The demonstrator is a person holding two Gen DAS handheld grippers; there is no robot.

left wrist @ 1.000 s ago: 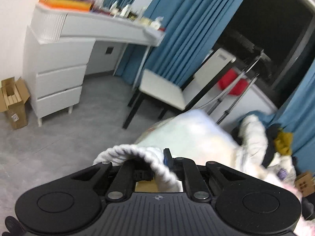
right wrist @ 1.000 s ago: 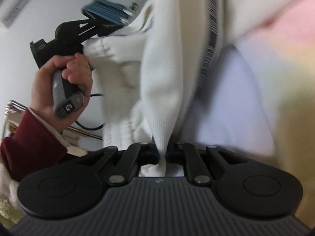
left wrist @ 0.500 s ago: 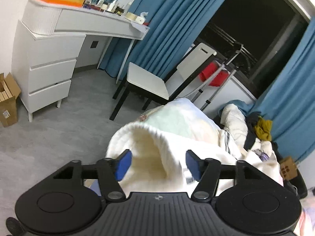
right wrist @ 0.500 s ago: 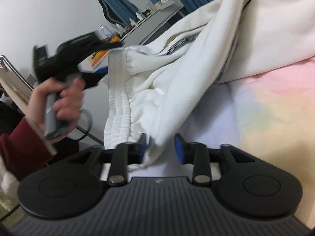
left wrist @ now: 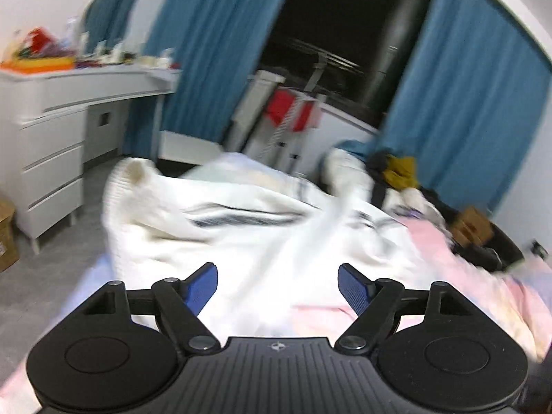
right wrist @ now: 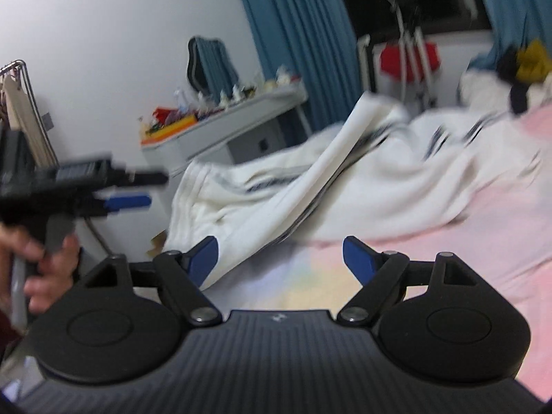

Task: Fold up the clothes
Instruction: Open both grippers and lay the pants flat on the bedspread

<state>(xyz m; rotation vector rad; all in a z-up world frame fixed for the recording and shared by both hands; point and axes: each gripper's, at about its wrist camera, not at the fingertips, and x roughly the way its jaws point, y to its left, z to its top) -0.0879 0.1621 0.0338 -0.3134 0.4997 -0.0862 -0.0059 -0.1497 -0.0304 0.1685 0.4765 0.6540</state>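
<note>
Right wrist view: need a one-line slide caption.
Open right gripper above white striped garment lying rumpled on pastel bedsheet; left gripper open alongside.

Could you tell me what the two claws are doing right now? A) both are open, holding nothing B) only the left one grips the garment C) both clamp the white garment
A: the left claw and right claw are spread wide, and the garment lies loose on the bed.

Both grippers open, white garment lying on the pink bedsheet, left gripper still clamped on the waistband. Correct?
Not quite: the left gripper is not clamped on anything. The left wrist view shows its blue pads spread wide with only loose cloth between them, and the right wrist view shows it held clear of the cloth. The rest stands: the right gripper is open too, and the white garment lies on the pink bedsheet.
</note>
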